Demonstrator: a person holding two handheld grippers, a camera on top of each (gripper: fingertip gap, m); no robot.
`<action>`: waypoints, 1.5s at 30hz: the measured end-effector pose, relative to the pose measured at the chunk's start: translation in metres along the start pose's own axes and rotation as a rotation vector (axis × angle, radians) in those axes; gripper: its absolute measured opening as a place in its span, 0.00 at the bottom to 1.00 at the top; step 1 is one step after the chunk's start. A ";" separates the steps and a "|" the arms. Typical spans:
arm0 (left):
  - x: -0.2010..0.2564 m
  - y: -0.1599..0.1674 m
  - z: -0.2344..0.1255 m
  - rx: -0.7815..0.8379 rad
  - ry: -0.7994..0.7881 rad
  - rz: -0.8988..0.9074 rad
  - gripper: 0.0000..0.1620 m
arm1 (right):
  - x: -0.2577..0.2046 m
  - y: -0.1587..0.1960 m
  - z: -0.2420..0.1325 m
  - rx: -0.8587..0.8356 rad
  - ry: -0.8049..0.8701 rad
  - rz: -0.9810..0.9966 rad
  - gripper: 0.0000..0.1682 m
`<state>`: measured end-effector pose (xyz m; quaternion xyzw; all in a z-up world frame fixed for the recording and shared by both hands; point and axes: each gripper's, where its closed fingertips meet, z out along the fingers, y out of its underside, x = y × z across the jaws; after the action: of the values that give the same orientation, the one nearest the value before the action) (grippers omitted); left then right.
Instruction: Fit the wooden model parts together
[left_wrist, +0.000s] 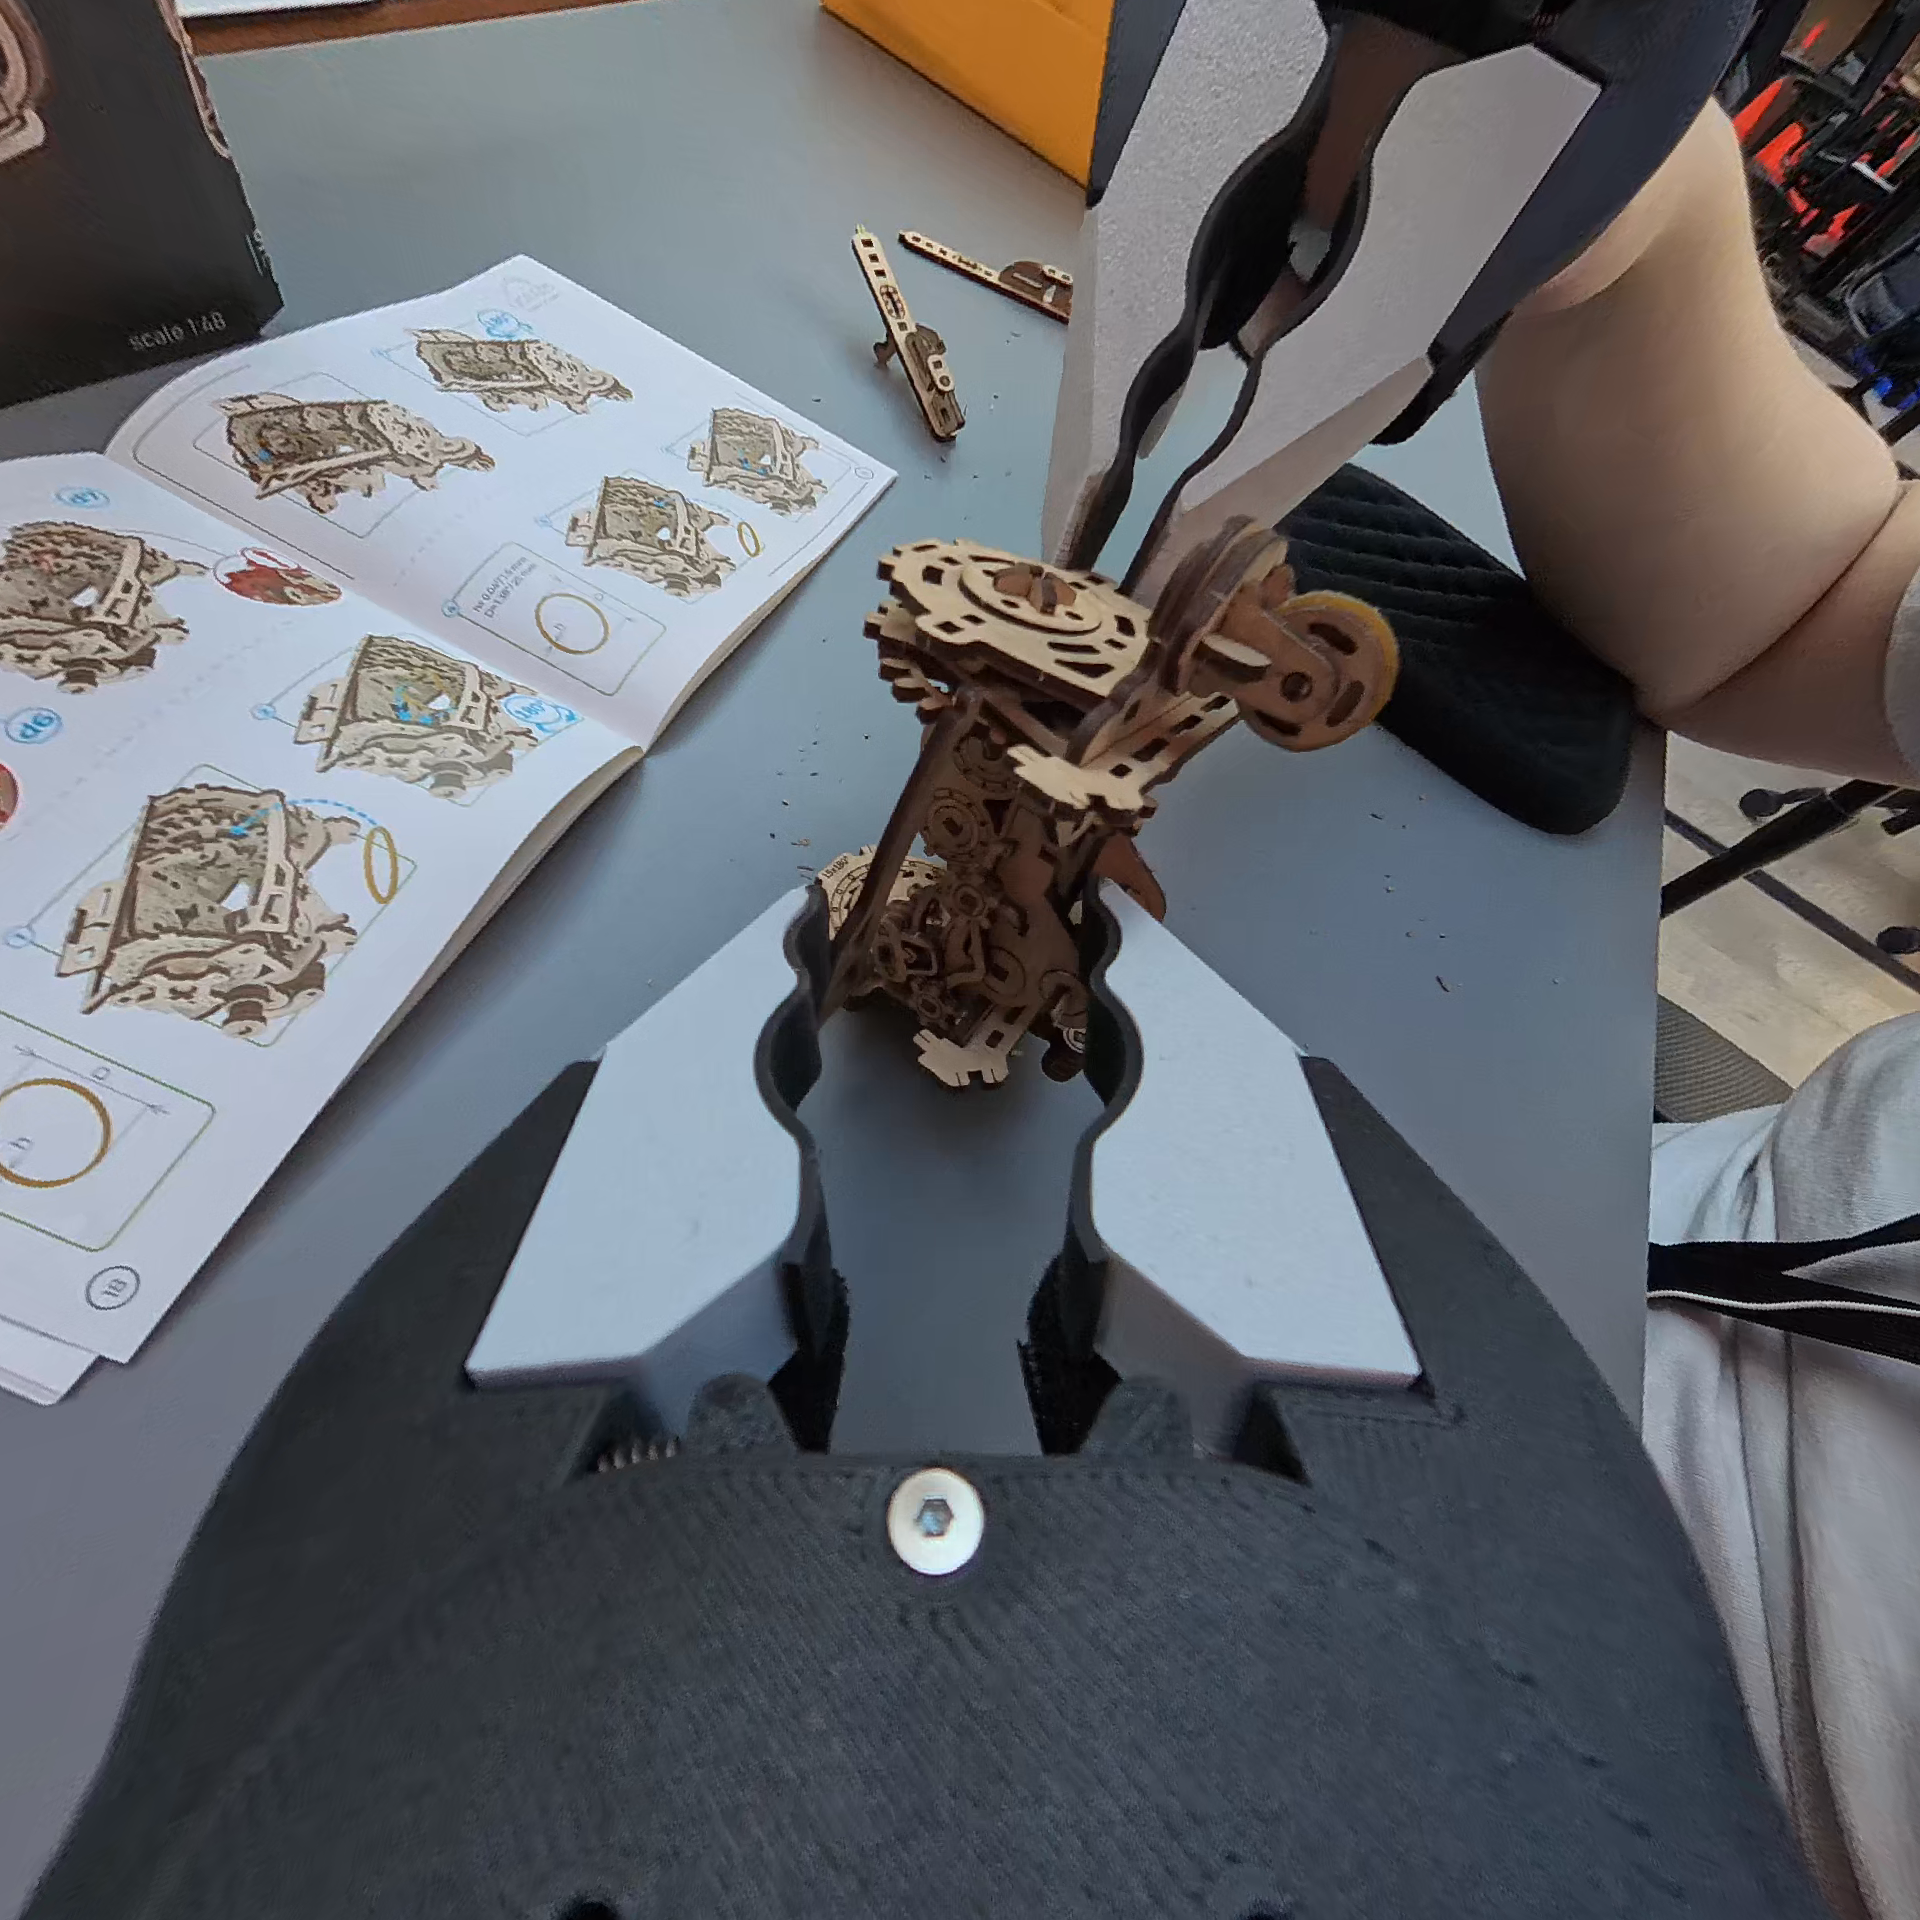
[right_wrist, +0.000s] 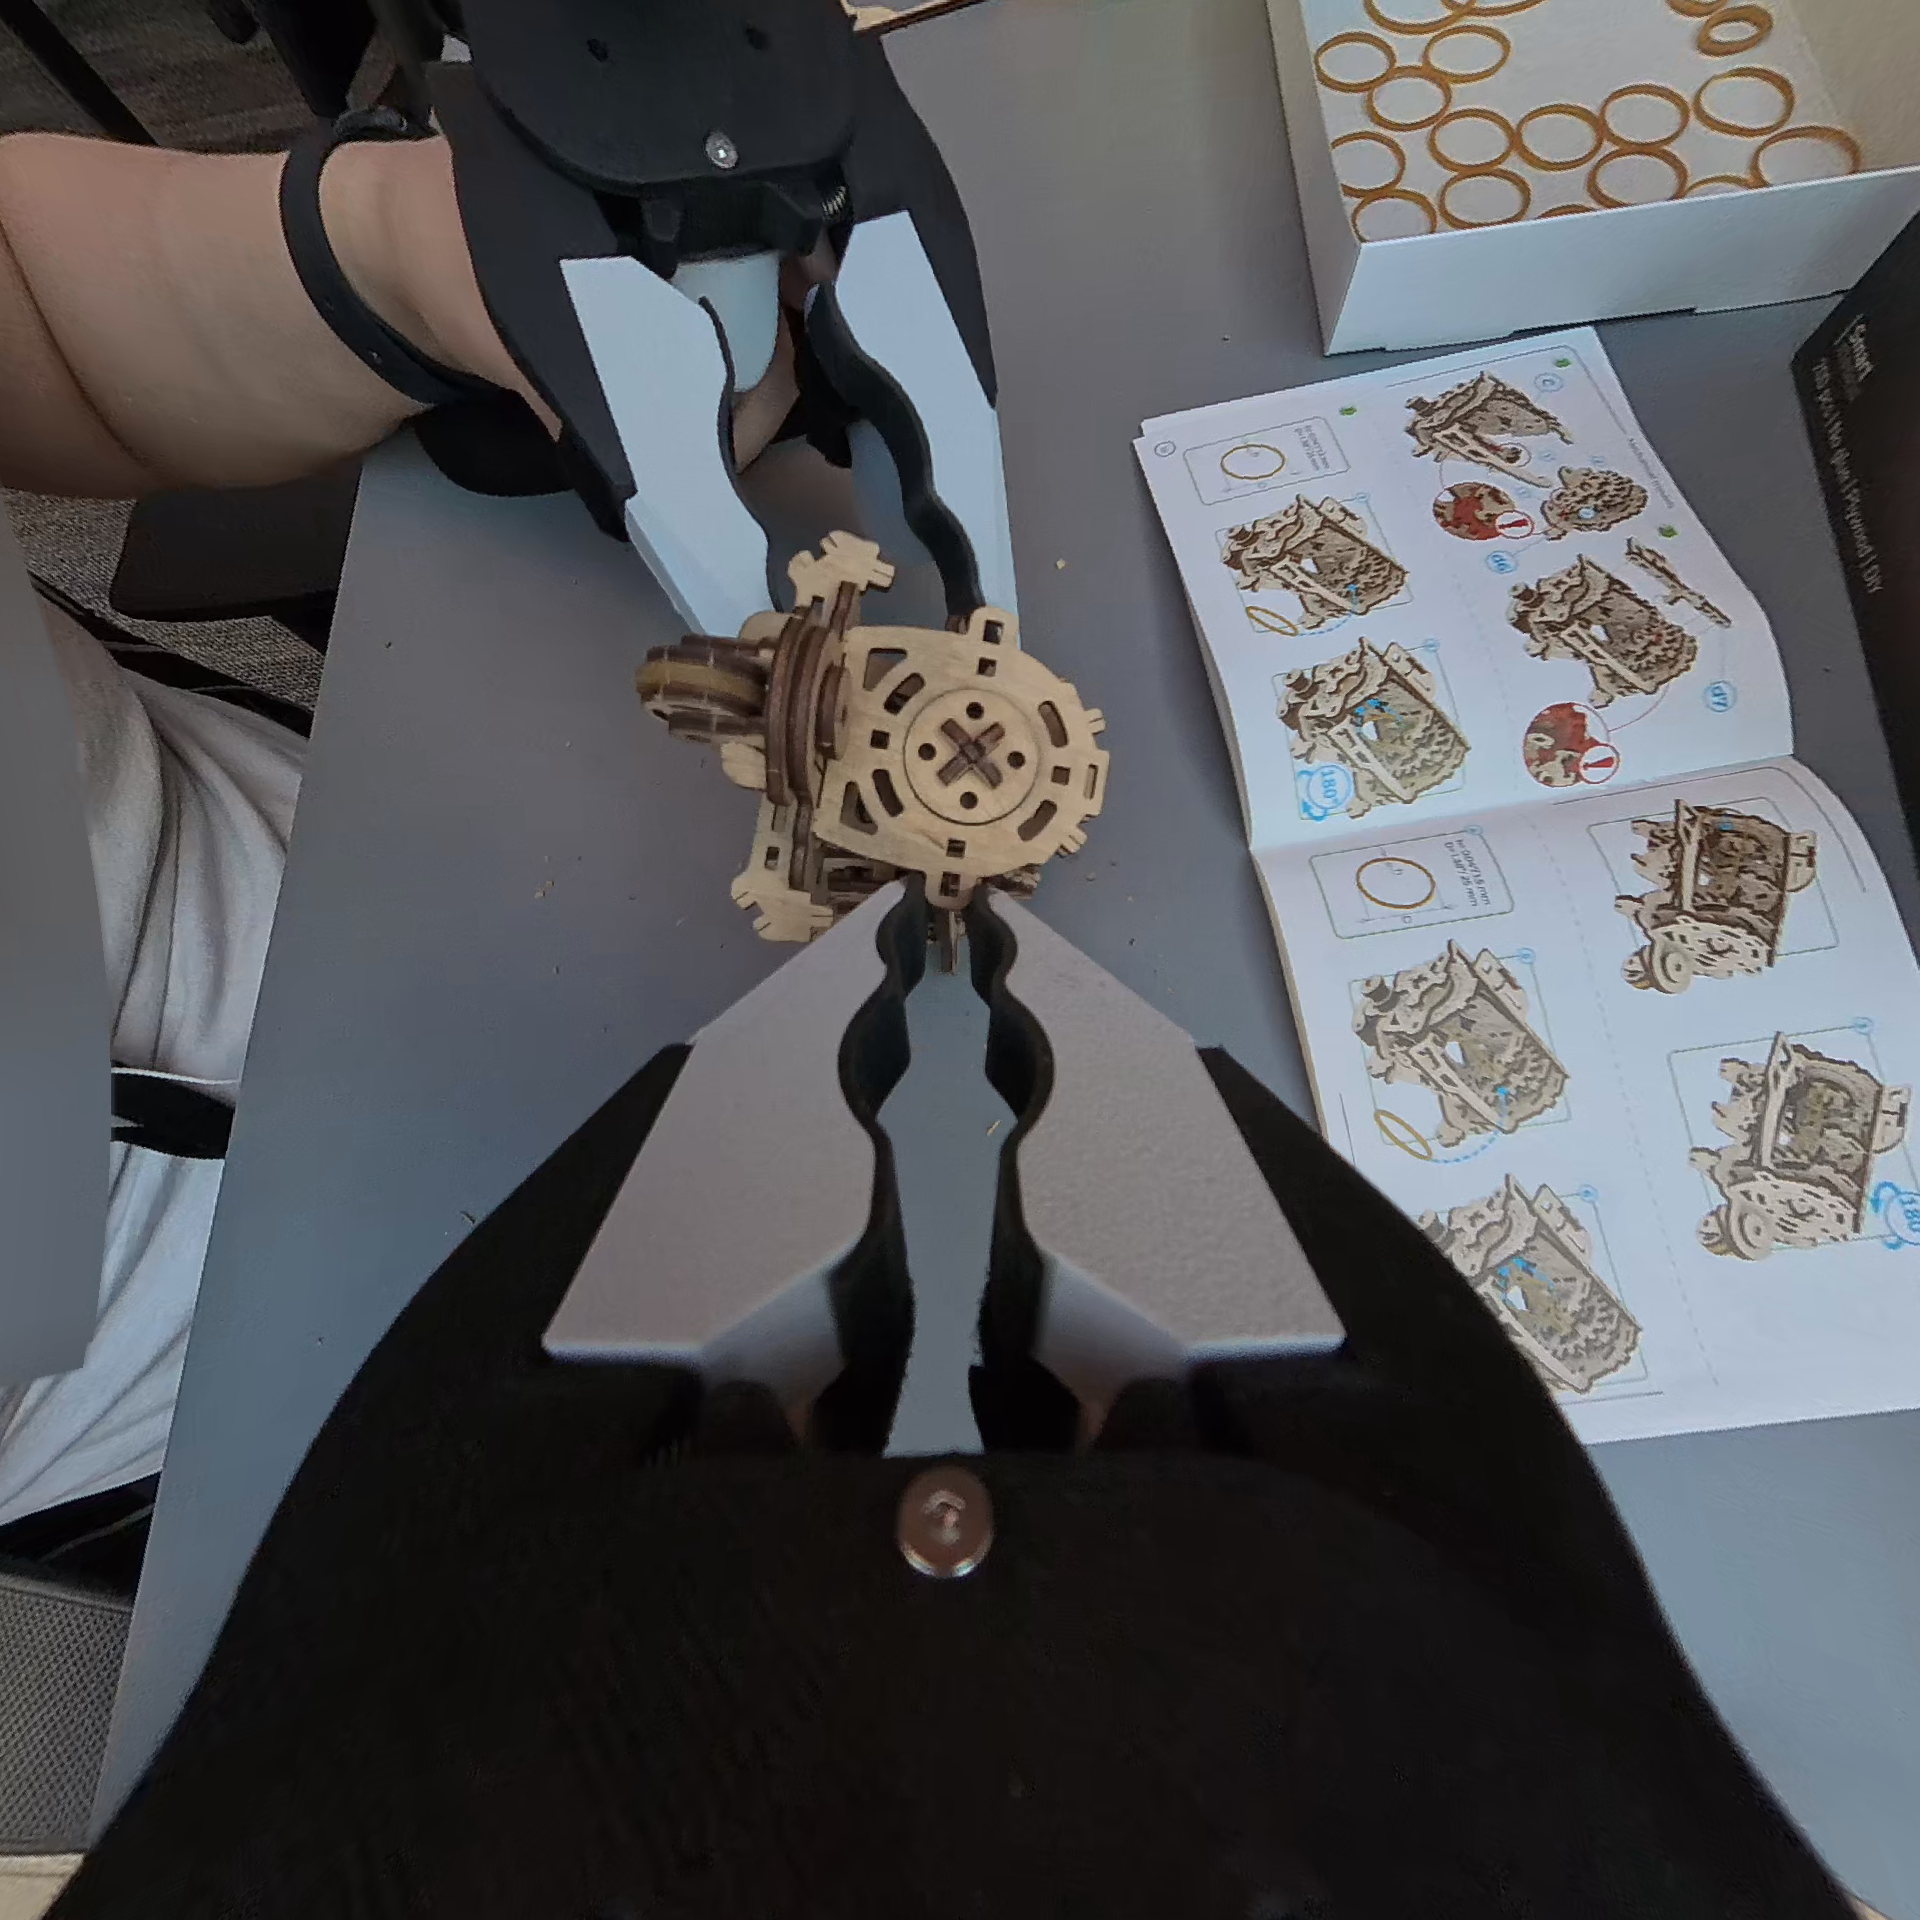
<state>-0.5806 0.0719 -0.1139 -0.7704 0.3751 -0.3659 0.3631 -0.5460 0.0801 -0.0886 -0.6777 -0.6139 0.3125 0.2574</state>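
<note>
A tall wooden model (left_wrist: 997, 748) with a round slotted top plate and a side wheel (left_wrist: 1314, 665) is held upright on the grey table (left_wrist: 582, 187). My left gripper (left_wrist: 951, 935) is shut on the model's lower part. My right gripper (left_wrist: 1127, 551) comes down from above and is shut on a thin wooden edge at the model's top. In the right wrist view the right gripper (right_wrist: 940, 912) pinches a tab under the top plate (right_wrist: 966, 769), and the left gripper (right_wrist: 873, 597) grips the model from the far side. Two loose wooden strips (left_wrist: 909, 332) (left_wrist: 997, 272) lie farther back.
An open instruction booklet (left_wrist: 364, 675) (right_wrist: 1507, 883) lies beside the model. A black box (left_wrist: 104, 187) and a yellow box (left_wrist: 987, 73) stand at the back. A white box of rubber rings (right_wrist: 1558, 156) sits beyond the booklet. A person's arm (left_wrist: 1683, 468) and a chair armrest (left_wrist: 1455, 644) are at the table edge. There is about 5 centimeters between the tips of the two grippers.
</note>
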 end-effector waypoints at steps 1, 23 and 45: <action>0.000 0.000 0.000 0.003 0.007 -0.008 0.29 | -0.001 0.000 0.000 -0.003 -0.005 -0.008 0.04; -0.003 0.000 -0.004 0.039 0.053 -0.086 0.25 | 0.003 -0.006 0.001 0.009 -0.007 -0.007 0.04; 0.003 -0.007 -0.012 0.087 0.059 -0.067 0.28 | 0.002 -0.009 0.001 -0.054 0.005 0.103 0.04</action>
<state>-0.5868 0.0695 -0.1015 -0.7550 0.3434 -0.4165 0.3723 -0.5531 0.0832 -0.0828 -0.7158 -0.5857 0.3071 0.2242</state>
